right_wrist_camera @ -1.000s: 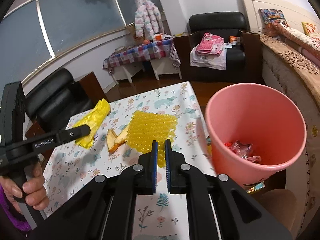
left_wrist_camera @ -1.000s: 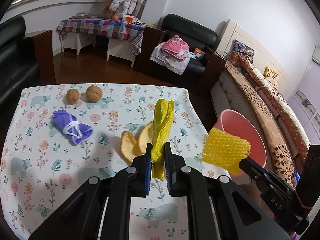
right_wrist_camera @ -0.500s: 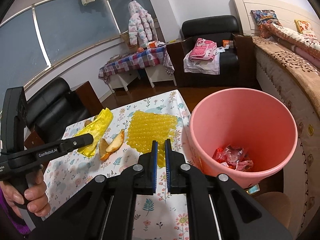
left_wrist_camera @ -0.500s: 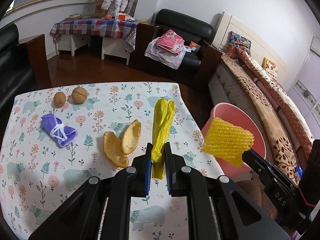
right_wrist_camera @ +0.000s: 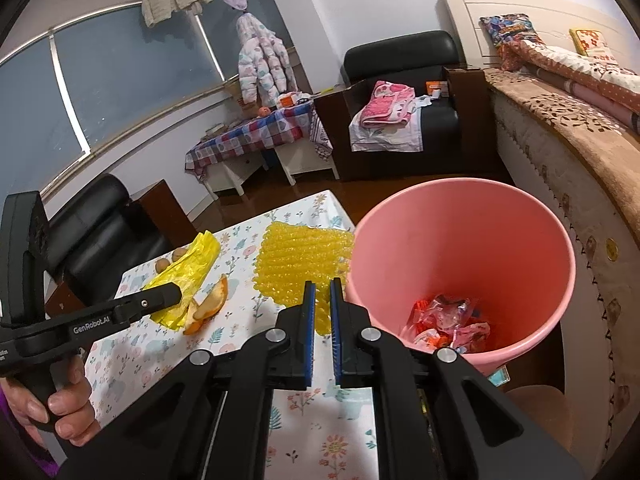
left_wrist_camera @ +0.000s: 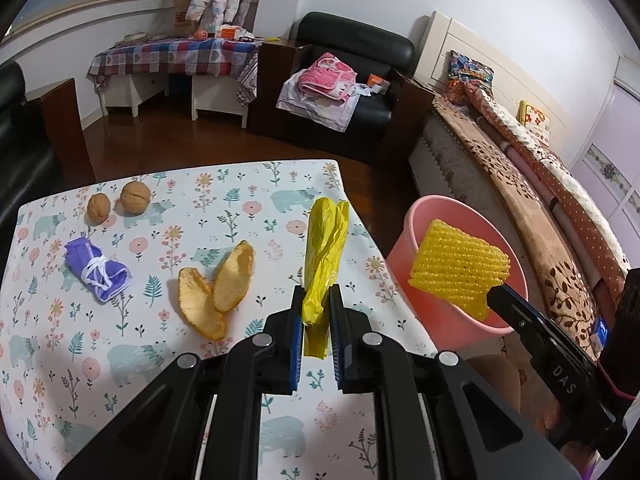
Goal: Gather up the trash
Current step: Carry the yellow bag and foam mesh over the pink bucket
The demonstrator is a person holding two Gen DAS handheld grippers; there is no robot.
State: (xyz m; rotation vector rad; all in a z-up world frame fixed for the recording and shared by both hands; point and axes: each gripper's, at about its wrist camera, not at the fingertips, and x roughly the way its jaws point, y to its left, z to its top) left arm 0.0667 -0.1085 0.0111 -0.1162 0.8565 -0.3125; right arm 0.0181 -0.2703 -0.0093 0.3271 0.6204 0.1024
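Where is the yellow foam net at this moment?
The yellow foam net is clamped in the right hand-held gripper, off the table, at the near rim of the pink bin.

Ahead of the left gripper, two walnuts (left_wrist_camera: 122,202) sit near the flowered tablecloth's (left_wrist_camera: 48,360) far left corner, beyond them a black armchair (left_wrist_camera: 356,76) holding pink cloth (left_wrist_camera: 328,80), a checked side table (left_wrist_camera: 168,60) further left.

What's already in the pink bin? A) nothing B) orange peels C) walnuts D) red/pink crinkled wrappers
D: in the right wrist view, crinkled red and pink wrappers lie at the bottom of the pink bin; the orange peels and walnuts sit on the table.
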